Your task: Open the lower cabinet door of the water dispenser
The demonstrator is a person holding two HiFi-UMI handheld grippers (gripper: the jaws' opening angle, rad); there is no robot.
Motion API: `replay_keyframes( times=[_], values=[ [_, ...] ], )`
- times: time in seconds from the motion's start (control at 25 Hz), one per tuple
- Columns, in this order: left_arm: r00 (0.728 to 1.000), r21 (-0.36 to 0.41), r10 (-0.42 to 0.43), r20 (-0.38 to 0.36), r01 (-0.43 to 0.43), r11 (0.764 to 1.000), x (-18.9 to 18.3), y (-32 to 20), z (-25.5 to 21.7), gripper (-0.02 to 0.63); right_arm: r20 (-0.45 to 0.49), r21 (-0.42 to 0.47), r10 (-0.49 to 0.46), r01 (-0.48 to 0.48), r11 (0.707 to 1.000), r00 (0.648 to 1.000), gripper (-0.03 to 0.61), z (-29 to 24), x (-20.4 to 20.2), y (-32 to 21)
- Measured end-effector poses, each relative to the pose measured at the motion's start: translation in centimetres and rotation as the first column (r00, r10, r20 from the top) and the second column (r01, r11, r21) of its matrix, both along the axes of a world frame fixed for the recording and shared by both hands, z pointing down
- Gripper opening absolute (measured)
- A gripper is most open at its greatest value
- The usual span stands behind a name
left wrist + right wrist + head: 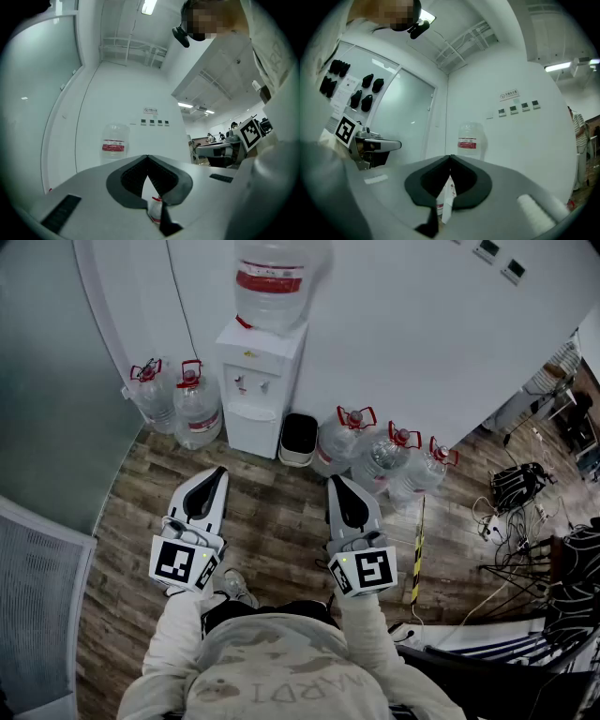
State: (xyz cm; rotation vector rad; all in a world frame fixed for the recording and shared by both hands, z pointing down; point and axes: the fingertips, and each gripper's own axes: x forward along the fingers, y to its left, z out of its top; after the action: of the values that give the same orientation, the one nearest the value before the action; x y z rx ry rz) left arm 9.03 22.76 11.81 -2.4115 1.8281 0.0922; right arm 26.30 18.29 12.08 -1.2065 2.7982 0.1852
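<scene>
The left tongs (219, 474) and right tongs (335, 482) are both clenched on nothing, side by side and well short of the dispenser (258, 381). It stands against the wall (403, 334) among bottles (197, 407), its lower door (249, 434) shut.

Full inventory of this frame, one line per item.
white water dispenser: 1, white, against the wall.
large clear bottle with red label: 1, clear, on top of the dispenser.
clear water jugs with red handles: 5, clear, two left of the dispenser, three right.
small open bin: 1, white, dark inside, right of the dispenser.
tangle of black cables: 1, black, floor far right.
left gripper: 1, white and black, jaws together, empty.
right gripper: 1, white and black, jaws together, empty.
</scene>
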Motion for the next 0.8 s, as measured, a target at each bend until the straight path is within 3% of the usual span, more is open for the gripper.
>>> replay_keyframes(
  times=[0.8],
  values=[
    [0.999,0.005,0.033,0.004,-0.033,0.999,-4.6,-3.7,0.1,0.002,0.038,-0.017,0.022,-0.022,1.000,0.999,0.008,0.4,-4.2,-3.3]
  ],
)
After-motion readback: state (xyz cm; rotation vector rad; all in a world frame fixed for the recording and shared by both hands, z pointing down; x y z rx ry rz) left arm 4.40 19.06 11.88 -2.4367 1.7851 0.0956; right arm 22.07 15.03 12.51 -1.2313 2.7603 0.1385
